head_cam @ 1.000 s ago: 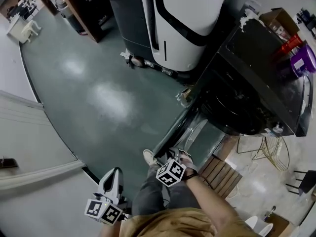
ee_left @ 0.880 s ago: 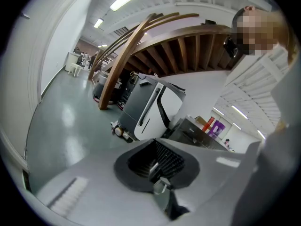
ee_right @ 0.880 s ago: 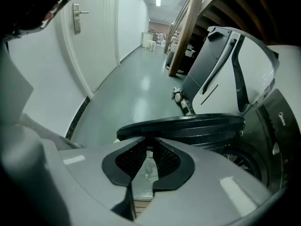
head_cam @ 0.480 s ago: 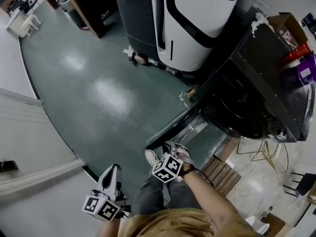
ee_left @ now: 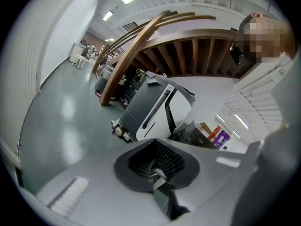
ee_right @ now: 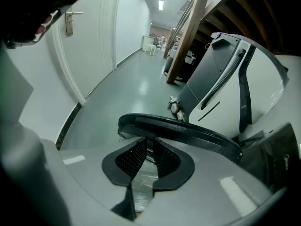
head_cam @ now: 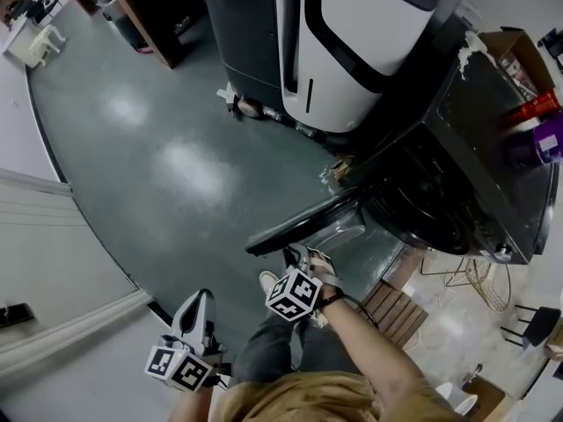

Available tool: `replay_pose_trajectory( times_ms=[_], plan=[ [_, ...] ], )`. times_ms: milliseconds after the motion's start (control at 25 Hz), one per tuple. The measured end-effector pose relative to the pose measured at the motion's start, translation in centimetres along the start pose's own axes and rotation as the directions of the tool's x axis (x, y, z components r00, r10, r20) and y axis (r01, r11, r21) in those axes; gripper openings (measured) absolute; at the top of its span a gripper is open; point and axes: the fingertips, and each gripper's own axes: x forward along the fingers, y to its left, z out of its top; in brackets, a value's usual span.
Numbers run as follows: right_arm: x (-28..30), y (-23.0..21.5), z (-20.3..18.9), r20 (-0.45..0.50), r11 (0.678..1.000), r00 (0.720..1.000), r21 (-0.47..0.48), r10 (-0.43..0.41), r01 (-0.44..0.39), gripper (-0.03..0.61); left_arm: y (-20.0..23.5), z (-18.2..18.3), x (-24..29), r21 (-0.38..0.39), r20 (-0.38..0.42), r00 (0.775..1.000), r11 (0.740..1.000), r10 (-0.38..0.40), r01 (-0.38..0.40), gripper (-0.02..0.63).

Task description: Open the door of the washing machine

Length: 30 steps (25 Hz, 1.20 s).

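Jaws of the right gripper [ee_right: 149,144] are closed to a thin slit, their black ribbed pads pinched on the lower rim of the washing machine's door [head_cam: 295,227]. The left gripper [ee_left: 157,166] has its jaws together on nothing and hangs low beside the person's trouser leg [head_cam: 273,350], well apart from the machine. The door is a round black hoop with a clear domed window, swung out from the front of the washing machine [head_cam: 475,156], and its free edge reaches over the floor just above the person's shoe [head_cam: 268,281]. Behind it the dark round drum mouth [head_cam: 422,205] is uncovered. To the left of the door's edge the green-grey floor [head_cam: 167,165] is broad and glossy with pale patches of reflected light, bounded at its left edge by a white wall [head_cam: 53,236] with a curved skirting. Past the door's hinge side a tall white and dark grey machine [head_cam: 361,33] with smooth moulded panels stands near the washing machine's front corner, leaving only a narrow gap of floor. A slatted wooden mat [head_cam: 391,310] lies on the floor by the washing machine's near side. The washing machine is a boxy black cabinet with a flat, shiny top, and a red container [head_cam: 537,104] and a purple one [head_cam: 550,139] stand at the right edge of that top.
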Motion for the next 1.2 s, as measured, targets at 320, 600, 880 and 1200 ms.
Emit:
replay_pose_trajectory(
  times_ms=[320, 600, 880, 1200],
  plan=[
    [2.5, -3.3, 4.0, 0.001, 0.999, 0.999, -0.009, -0.04, 0.04, 0.046, 2.1, 2.5, 2.5, -0.016, 0.001, 1.0, 1.0, -0.015, 0.015, 0.06],
    [3.7, -8.1, 6.2, 0.001, 0.993, 0.996, 0.066, -0.095, 0.094, 0.046, 2.7, 4.0, 4.2, -0.016, 0.006, 1.0, 1.0, -0.008, 0.008, 0.06],
    [5.0, -12.5, 7.1, 0.007, 0.991, 0.991, 0.02, -0.132, 0.131, 0.046, 1.3, 4.9, 5.7, -0.027, 0.041, 0.999, 0.999, 0.029, -0.028, 0.06],
    [6.2, -16.5, 8.1, 0.003, 0.99, 0.99, 0.017, -0.141, 0.141, 0.044, 0.2, 5.3, 6.2, -0.044, 0.057, 0.996, 0.997, 0.065, -0.062, 0.06]
  ],
)
